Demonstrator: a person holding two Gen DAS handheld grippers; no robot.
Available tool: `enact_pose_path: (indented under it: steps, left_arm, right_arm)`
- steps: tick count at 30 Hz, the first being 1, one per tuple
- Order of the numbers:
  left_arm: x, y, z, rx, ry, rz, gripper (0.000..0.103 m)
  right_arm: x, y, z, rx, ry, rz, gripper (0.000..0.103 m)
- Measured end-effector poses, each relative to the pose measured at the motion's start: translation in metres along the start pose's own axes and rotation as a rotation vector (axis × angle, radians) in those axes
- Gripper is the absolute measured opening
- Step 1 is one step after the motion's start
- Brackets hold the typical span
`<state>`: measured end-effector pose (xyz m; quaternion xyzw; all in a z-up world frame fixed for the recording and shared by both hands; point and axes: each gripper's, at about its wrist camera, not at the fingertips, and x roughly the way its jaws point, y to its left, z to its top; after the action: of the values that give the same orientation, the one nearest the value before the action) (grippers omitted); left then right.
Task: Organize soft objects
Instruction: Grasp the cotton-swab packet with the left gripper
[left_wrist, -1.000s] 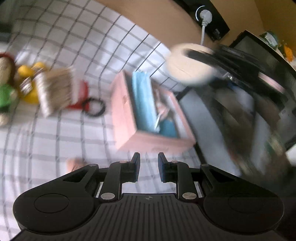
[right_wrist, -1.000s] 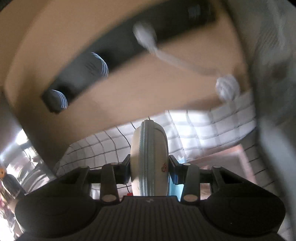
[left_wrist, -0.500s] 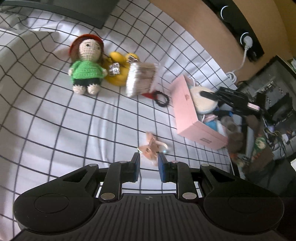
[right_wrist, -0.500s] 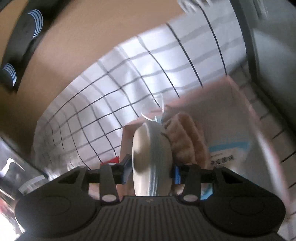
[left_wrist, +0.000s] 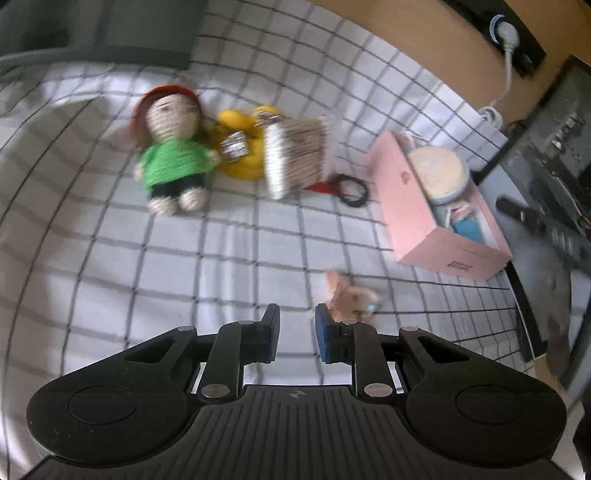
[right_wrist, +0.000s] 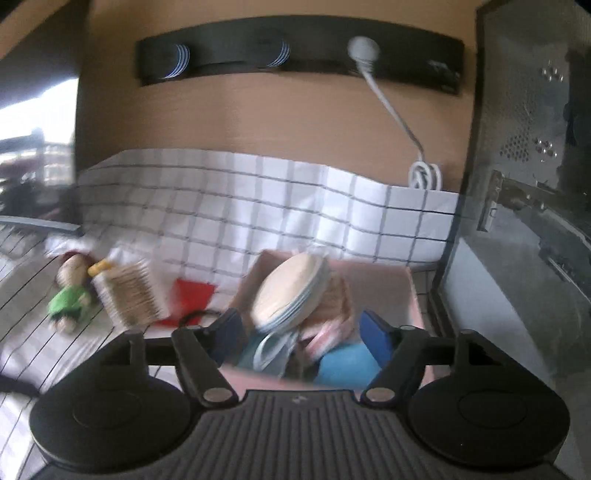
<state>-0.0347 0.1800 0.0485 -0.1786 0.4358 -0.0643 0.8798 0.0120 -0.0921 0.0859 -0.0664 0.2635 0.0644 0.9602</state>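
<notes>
A pink box (left_wrist: 424, 221) stands at the right of the checked cloth. A round cream pouch (left_wrist: 439, 171) leans inside it on other soft items. My right gripper (right_wrist: 301, 328) hovers just in front of the box (right_wrist: 406, 291), jaws opening wide. The pouch (right_wrist: 288, 291) lies beyond its pads and free of them. My left gripper (left_wrist: 297, 332) is low over the cloth, jaws a narrow gap apart with nothing between. A small tan plush (left_wrist: 347, 295) lies just right of its right fingertip. Further back lie a crochet doll in green (left_wrist: 170, 162), a yellow plush (left_wrist: 240, 147) and a beige knitted piece (left_wrist: 295, 155).
A black hair tie (left_wrist: 351, 190) and a red item (left_wrist: 319, 186) lie between the knitted piece and the box. A dark computer case (right_wrist: 535, 184) walls off the right side. A black power strip (right_wrist: 295, 51) and a coiled white cable (right_wrist: 424, 177) are at the back wall.
My right gripper carried the round pouch down into the pink box, let it go and drew back with jaws widening. My left gripper swung to the toys and sank toward the tan plush.
</notes>
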Motion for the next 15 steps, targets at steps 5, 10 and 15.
enact_pose_path:
  steps: [5, 10, 15]
  left_arm:
    - [0.014, -0.012, 0.025, 0.063, -0.047, 0.018, 0.023]
    - [0.021, -0.024, 0.073, 0.206, -0.128, 0.058, 0.023]
    - [0.039, -0.042, 0.123, 0.404, -0.170, 0.068, 0.023]
  right_arm:
    - [-0.030, 0.018, -0.024, -0.059, 0.017, 0.089, 0.075]
    - [-0.045, 0.028, -0.038, -0.075, 0.031, 0.110, 0.079]
    - [-0.052, 0.038, -0.053, -0.157, 0.083, 0.101, 0.079]
